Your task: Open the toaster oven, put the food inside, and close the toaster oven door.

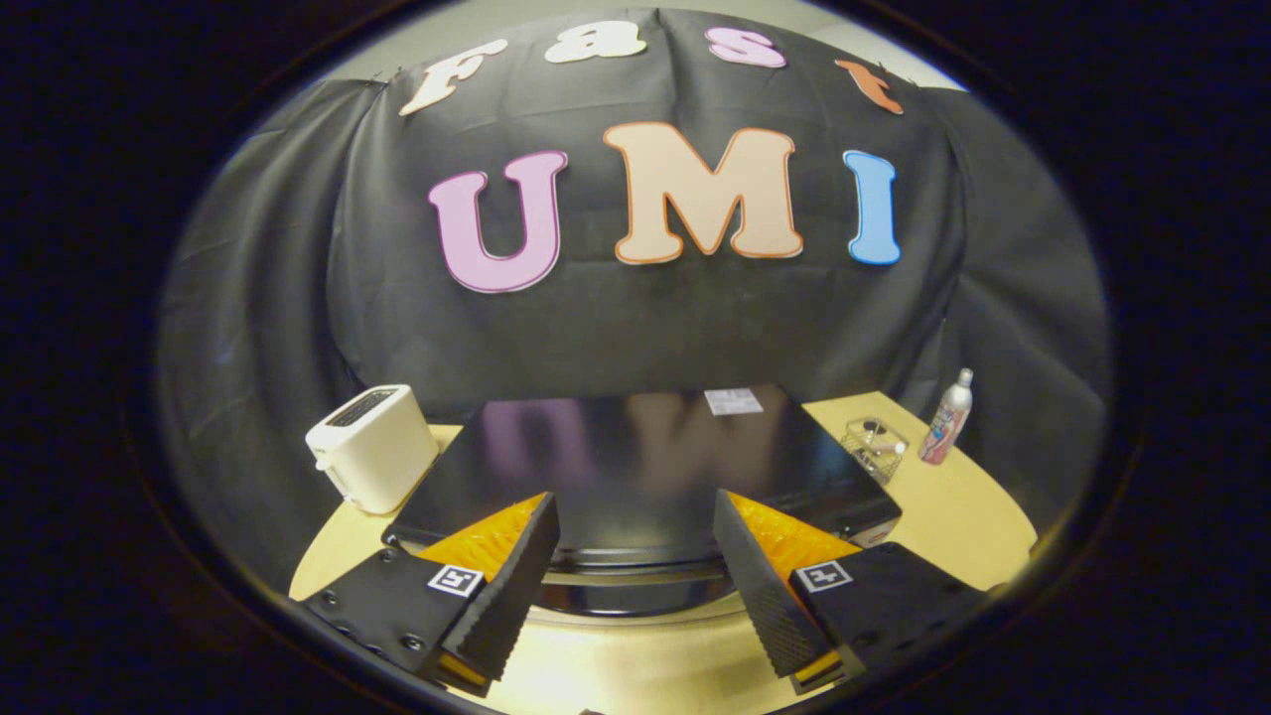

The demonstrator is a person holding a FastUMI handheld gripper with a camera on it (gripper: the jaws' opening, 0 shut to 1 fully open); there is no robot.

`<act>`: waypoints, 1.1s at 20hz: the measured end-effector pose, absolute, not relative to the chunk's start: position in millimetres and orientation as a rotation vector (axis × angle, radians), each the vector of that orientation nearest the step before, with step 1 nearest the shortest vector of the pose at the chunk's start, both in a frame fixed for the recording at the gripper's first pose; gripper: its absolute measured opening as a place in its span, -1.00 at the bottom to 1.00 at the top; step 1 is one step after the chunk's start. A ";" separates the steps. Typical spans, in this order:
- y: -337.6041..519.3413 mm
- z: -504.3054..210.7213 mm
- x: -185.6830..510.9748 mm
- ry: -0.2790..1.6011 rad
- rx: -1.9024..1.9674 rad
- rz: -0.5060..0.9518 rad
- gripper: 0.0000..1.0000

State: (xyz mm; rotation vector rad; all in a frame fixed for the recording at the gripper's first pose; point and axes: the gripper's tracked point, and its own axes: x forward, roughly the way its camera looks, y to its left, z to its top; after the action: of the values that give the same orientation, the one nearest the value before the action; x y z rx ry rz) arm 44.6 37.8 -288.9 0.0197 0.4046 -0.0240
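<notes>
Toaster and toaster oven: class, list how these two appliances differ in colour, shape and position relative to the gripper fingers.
The toaster is white; the toaster oven is glossy black. The toaster is a small upright box with slots on top; the toaster oven is wide with a flat top that mirrors the wall. The toaster oven lies just ahead of the open gripper, between its fingers; the toaster stands off to one side. Both sit on the table.

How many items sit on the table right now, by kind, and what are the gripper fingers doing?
Toaster oven: 1
White toaster: 1
Clear container: 1
Spray bottle: 1
Total: 4
The gripper is open, fingers apart above the oven's front edge, holding nothing.
</notes>
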 end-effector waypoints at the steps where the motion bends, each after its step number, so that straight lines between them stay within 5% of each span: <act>1: 36.0 -286.9 44.0 0.386 0.017 -0.026 0.96; 22: 23.6 -309.9 -33.2 0.460 0.046 -0.059 0.89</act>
State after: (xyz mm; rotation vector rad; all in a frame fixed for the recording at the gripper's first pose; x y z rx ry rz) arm -33.2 23.6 -309.9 0.0457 0.4597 -0.0585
